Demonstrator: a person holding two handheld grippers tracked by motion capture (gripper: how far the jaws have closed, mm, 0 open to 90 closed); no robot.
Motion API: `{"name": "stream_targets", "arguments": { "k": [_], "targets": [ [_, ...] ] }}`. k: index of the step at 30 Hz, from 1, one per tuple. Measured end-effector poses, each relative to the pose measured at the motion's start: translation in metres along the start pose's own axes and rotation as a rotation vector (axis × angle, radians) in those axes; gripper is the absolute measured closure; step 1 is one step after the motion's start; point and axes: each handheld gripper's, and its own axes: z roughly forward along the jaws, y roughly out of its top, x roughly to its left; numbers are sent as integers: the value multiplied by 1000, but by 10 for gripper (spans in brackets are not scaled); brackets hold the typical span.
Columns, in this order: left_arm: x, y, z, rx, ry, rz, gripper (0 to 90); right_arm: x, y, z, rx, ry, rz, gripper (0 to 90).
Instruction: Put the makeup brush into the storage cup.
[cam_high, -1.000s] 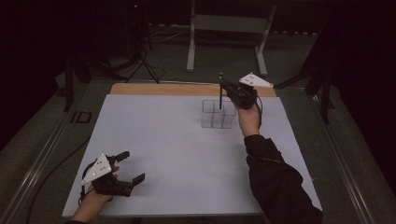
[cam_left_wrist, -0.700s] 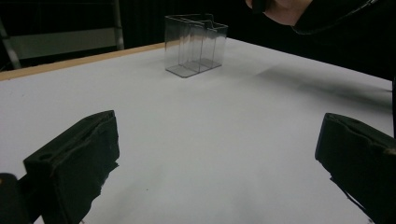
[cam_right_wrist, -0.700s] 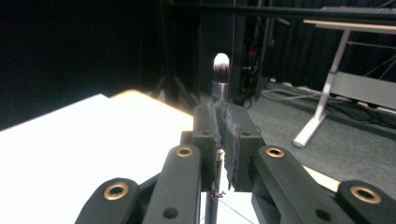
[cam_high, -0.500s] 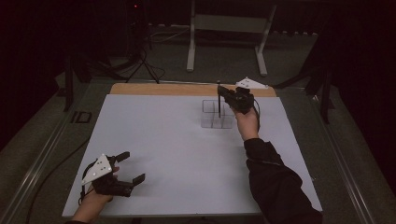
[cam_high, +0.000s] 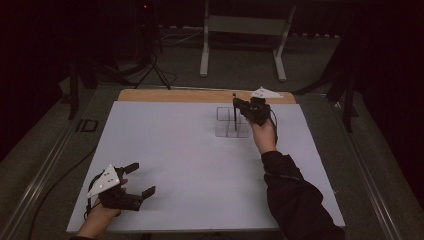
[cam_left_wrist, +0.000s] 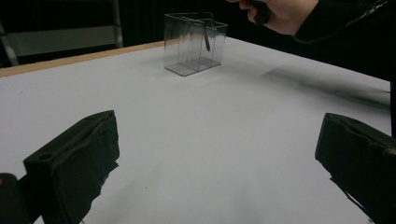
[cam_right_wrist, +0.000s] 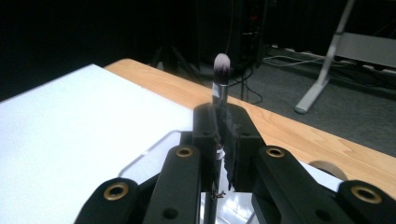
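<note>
A clear plastic organiser (cam_high: 231, 123) with several compartments stands at the back right of the white board (cam_high: 190, 155). My right gripper (cam_high: 240, 106) hovers over it, shut on a thin black makeup brush (cam_high: 235, 112) held upright, bristles up. In the right gripper view the jaws clamp the brush (cam_right_wrist: 220, 79) by its handle, with the organiser (cam_right_wrist: 159, 156) just below. The left gripper view shows the brush handle (cam_left_wrist: 206, 38) reaching down inside the organiser (cam_left_wrist: 187, 44). My left gripper (cam_high: 143, 178) rests open at the near left corner, holding nothing.
A wooden table edge (cam_high: 165, 95) runs behind the board. A white metal stand (cam_high: 240, 30) and dark tripods with cables stand on the floor beyond. The person's right hand (cam_left_wrist: 280, 11) and dark sleeve (cam_high: 295, 200) reach along the board's right side.
The right gripper has shifted slightly left and down with the brush, bringing its handle into the organiser. The left gripper has stayed in place.
</note>
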Motion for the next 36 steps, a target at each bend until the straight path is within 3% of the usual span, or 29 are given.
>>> {"name": "stream_targets", "arguments": {
  "k": [2,5,6,9,10,15,16,17,18,19,20,23,24,27,28,30,36],
  "targets": [
    [0,0,0,3,0,-6,6,1,-5,3,22,-8,-28,839],
    [0,0,0,4,-1,-9,6,1,-7,5,39,-9,-31,838],
    [0,0,0,4,0,-7,6,0,-8,8,54,10,-17,836],
    [0,0,0,3,0,-6,6,0,-9,9,67,-7,-7,833],
    [0,0,0,3,0,-6,6,-2,-11,11,92,34,32,833],
    [0,0,0,3,-1,-6,6,0,-11,12,110,37,22,797],
    [0,0,0,2,-1,-7,6,0,-10,12,102,35,33,623],
    [0,0,0,2,-1,-7,6,0,-10,12,102,35,33,623],
    [0,0,0,3,-1,-7,6,3,-9,11,95,-27,16,434],
    [0,0,0,3,-1,-7,6,3,-9,11,95,-27,16,434],
    [0,0,0,3,-1,-6,6,6,-7,9,93,-70,-19,280],
    [1,0,0,0,-1,-8,6,8,-5,7,102,-73,-33,226],
    [0,0,0,0,-1,-7,6,7,-3,6,106,-69,-35,139],
    [0,0,1,1,-2,-4,6,6,-2,4,110,-54,-35,98],
    [0,1,0,1,-1,-1,6,5,0,0,93,-16,-20,97],
    [0,1,0,0,0,-2,6,5,2,-4,73,-11,-13,98],
    [0,1,0,0,1,-1,6,5,8,-10,94,38,-33,100]
  ]
}}
